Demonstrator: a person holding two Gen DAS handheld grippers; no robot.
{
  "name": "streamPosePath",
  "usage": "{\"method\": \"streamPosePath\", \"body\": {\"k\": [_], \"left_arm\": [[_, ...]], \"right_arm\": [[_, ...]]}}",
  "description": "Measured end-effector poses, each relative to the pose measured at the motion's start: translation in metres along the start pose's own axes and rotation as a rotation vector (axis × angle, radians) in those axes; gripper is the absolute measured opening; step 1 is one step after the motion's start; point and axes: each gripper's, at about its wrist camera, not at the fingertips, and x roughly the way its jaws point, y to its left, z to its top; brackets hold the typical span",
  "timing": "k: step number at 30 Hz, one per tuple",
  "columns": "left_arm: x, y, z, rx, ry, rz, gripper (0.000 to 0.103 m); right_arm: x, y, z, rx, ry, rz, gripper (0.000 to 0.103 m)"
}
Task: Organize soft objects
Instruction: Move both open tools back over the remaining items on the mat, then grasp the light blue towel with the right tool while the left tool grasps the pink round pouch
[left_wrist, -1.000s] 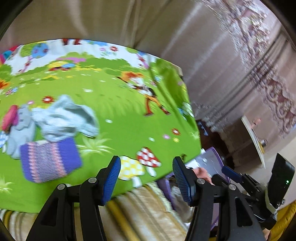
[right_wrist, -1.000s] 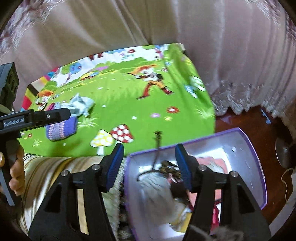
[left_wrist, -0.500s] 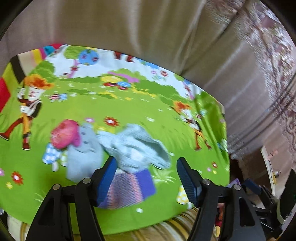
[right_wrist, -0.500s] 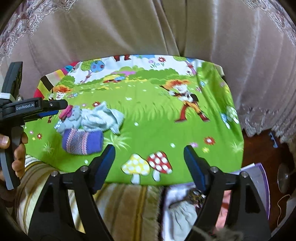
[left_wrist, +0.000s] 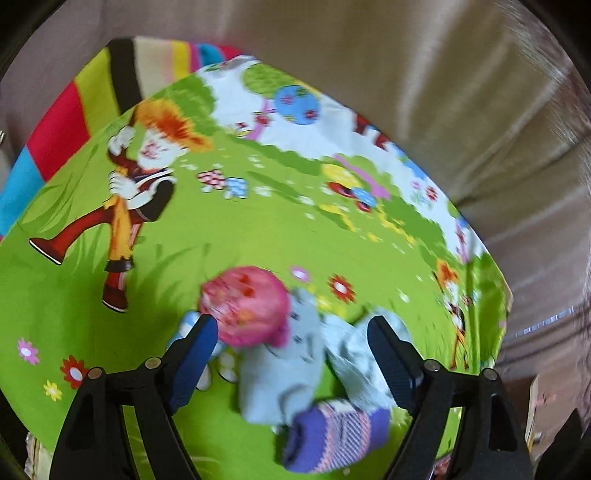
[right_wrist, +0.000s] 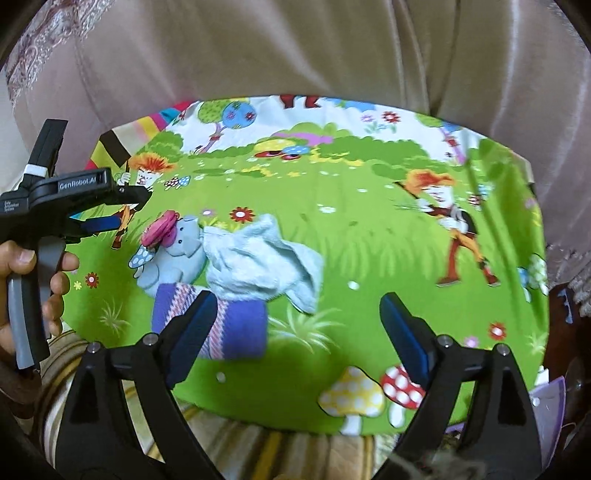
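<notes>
Your left gripper (left_wrist: 291, 354) and right gripper (right_wrist: 299, 332) have jaws that have just been opening, spread and empty. Nearest is the purple roll (right_wrist: 221, 325); beyond it the elephant toy (left_wrist: 280, 354), straight ahead of your nearer left jaws; right of the elephant, the pale cloth (right_wrist: 258, 266).

On the printed cloth (right_wrist: 369, 258) in front of me, three soft things lie bunched at its left: the plush elephant (right_wrist: 177, 254) furthest left, the crumpled towel (right_wrist: 258, 262) touching its right side, and the knitted roll (right_wrist: 229, 325) just before both. A curtain (right_wrist: 295, 48) hangs behind the cloth.
</notes>
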Motion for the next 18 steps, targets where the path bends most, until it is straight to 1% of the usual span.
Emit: {"method": "streamPosePath", "body": {"k": [4,6,10,16,18], "left_arm": [[0.018,0.020,0.008,-0.055,0.028,0.015,0.086],[0.026,0.023,0.011,-0.058,0.039,0.020,0.091],[0.046,0.031,0.011,-0.087,0.083,0.011,0.094],[0.064,0.030,0.007,-0.056,0.128,0.022,0.094],[0.066,0.030,0.007,-0.040,0.121,0.023,0.094]], "right_arm": [[0.029,0.013,0.008,-0.007,0.035,0.011,0.092],[0.041,0.017,0.010,-0.015,0.054,0.012,0.092],[0.069,0.026,0.015,-0.033,0.094,0.012,0.092],[0.102,0.028,0.016,-0.034,0.151,0.004,0.094],[0.111,0.030,0.016,-0.038,0.163,0.002,0.094]]}}
